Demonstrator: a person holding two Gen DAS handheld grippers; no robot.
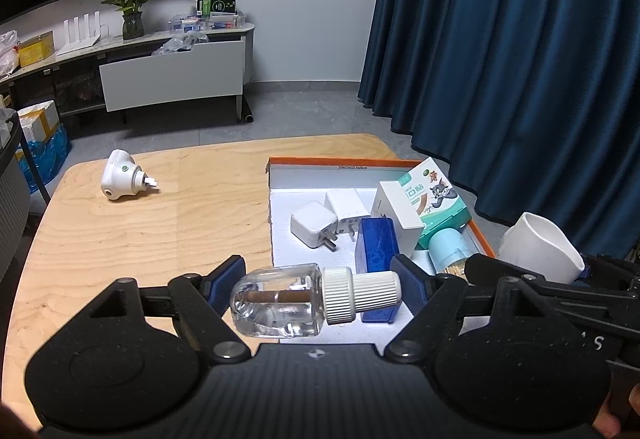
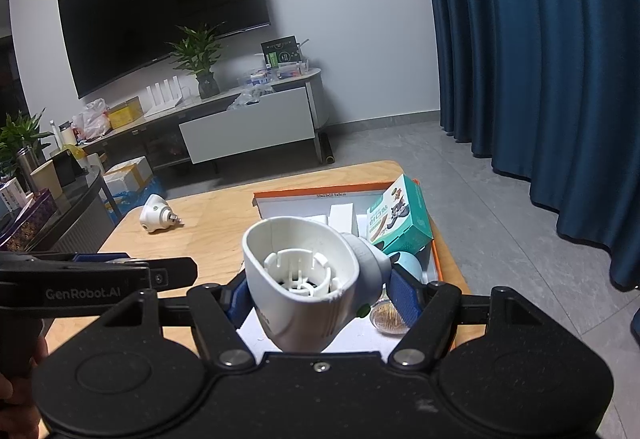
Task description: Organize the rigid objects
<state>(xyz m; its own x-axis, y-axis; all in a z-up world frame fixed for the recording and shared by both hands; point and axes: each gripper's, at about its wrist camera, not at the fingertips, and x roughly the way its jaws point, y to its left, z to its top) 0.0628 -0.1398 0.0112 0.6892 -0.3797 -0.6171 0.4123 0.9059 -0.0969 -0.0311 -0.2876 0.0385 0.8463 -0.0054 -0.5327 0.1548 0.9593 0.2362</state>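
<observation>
My left gripper [image 1: 320, 279] is shut on a clear liquid bottle [image 1: 280, 299] with a white ribbed cap, held sideways over the near edge of the orange-rimmed box [image 1: 344, 160]. My right gripper [image 2: 320, 295] is shut on a white plug-in heater shell [image 2: 304, 279], its open socket facing the camera; the shell also shows in the left wrist view [image 1: 540, 247]. A second white plug-in heater [image 1: 122, 175] lies on the wooden table [image 1: 160, 231] at the far left. The box holds two white chargers [image 1: 316, 225], a blue case [image 1: 376, 243], a cartoon carton [image 1: 432, 199] and a pale-blue toothpick jar [image 1: 450, 251].
The left gripper's side [image 2: 100, 283] sits close to the left of my right gripper. Blue curtains [image 1: 520, 59] hang at the right. A TV cabinet [image 1: 172, 75] with a plant stands across the grey floor. A dark side table [image 2: 60, 207] with clutter stands at the left.
</observation>
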